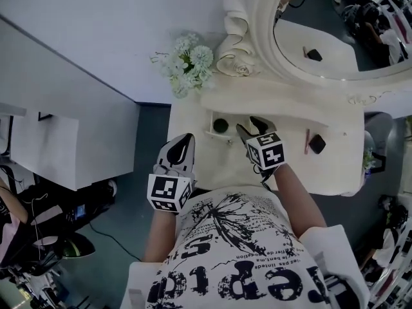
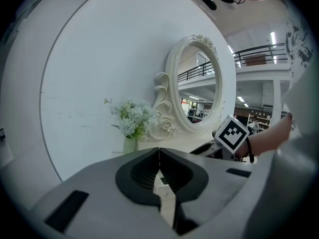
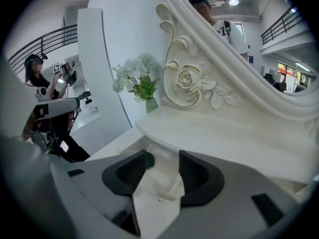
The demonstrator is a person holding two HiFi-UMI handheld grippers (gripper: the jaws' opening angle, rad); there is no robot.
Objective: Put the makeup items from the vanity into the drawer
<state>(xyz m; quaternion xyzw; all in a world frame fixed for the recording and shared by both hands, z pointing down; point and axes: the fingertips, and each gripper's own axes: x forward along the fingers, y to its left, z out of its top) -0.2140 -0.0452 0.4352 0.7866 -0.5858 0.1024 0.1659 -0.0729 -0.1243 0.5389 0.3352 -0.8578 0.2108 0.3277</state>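
Status: task partly done, as far as the views show.

Drawer (image 1: 210, 123) stands open at the front of the counter (image 1: 219, 167), below the mirror (image 1: 322, 37) and to the right of the flowers (image 1: 187, 63). One item is already inside: a round dark-green pot (image 1: 221, 125) at the drawer's left end. In the right gripper view the same pot (image 3: 148, 158) shows just beside the left jaw, not between the jaws.

Right tongs (image 1: 250, 127) hang over the drawer, angled down into it. Jaws stand moderately apart, and the gap (image 3: 162, 156) shows only the pale drawer floor. Nothing is held. This reads as a drop-off position with the pot resting free.

Left tongs (image 1: 182, 141) sit off the drawer's left front, near the counter edge. The jaws are together (image 2: 159, 151) with nothing in them. They appear idle.

Left to move: two items lie on the counter well to the right of the drawer, a black compact (image 1: 317, 143) and a thin pinkish stick (image 1: 306, 141) just beside it. Both are untouched and apart from either tongs.

Judgement: roughly one of three visible items is stowed. Two pickups remain, and then likely closing the drawer. The stick is slim and flat on the counter, so it will probably be the fussier grasp.
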